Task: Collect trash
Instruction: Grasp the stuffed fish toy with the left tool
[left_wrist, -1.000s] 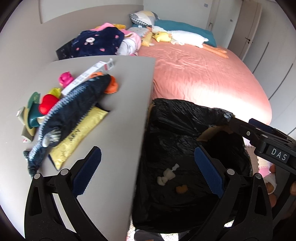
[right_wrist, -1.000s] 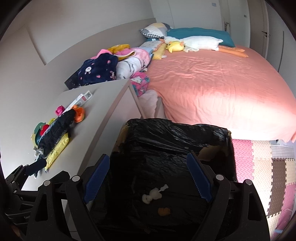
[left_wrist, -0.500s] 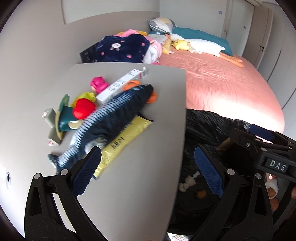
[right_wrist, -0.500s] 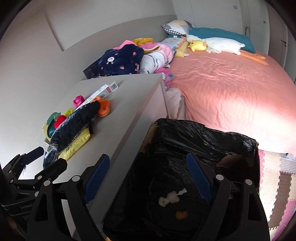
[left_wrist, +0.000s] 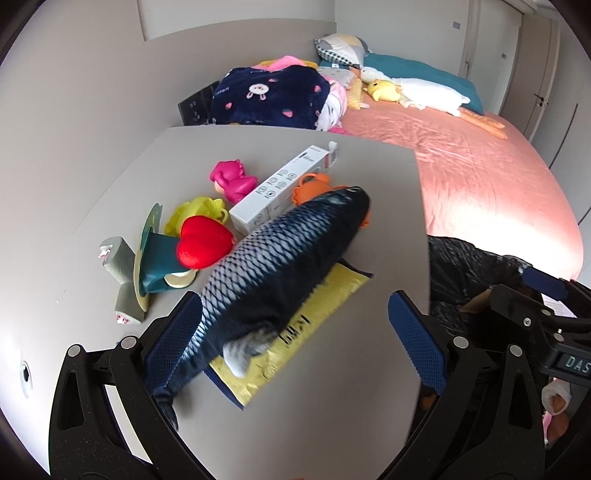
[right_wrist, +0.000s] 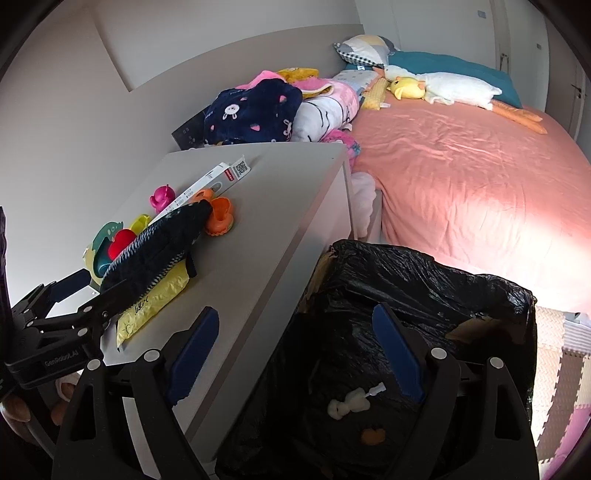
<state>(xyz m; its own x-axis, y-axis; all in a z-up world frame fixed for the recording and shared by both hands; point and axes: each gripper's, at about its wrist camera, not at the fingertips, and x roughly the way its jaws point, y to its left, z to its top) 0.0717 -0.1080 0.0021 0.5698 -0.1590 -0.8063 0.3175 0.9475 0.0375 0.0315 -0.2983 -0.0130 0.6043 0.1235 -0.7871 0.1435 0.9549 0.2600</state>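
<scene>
Worktop (left_wrist: 332, 387) position: left claw (left_wrist: 295, 328), spread and empty, hangs over the yellow packet (left_wrist: 295, 332) pinned under the fish toy (left_wrist: 280, 258); right claw (right_wrist: 295, 354), spread, waits above the bin bag (right_wrist: 424, 288).

Grey cabinet top (left_wrist: 110, 155) carries the clutter: a yellow packet (left_wrist: 295, 328) flat on it, a plush fish (left_wrist: 280, 258) lying across that packet, a white carton (left_wrist: 284, 188) beside the fish, then a pink toy (left_wrist: 231, 179), an orange toy (right_wrist: 218, 218), a yellow-green toy (left_wrist: 199, 208), a red heart (left_wrist: 203, 242) against a teal piece (left_wrist: 155, 254), and a torn grey wrapper (left_wrist: 120, 273). Next to the cabinet, the pink bed (right_wrist: 461, 184) holds a navy blanket (right_wrist: 251, 110), pillows (right_wrist: 365, 48) and a white goose plush (right_wrist: 454, 88). On the floor mat (right_wrist: 554, 362) stands the black-lined bin (right_wrist: 424, 288).
</scene>
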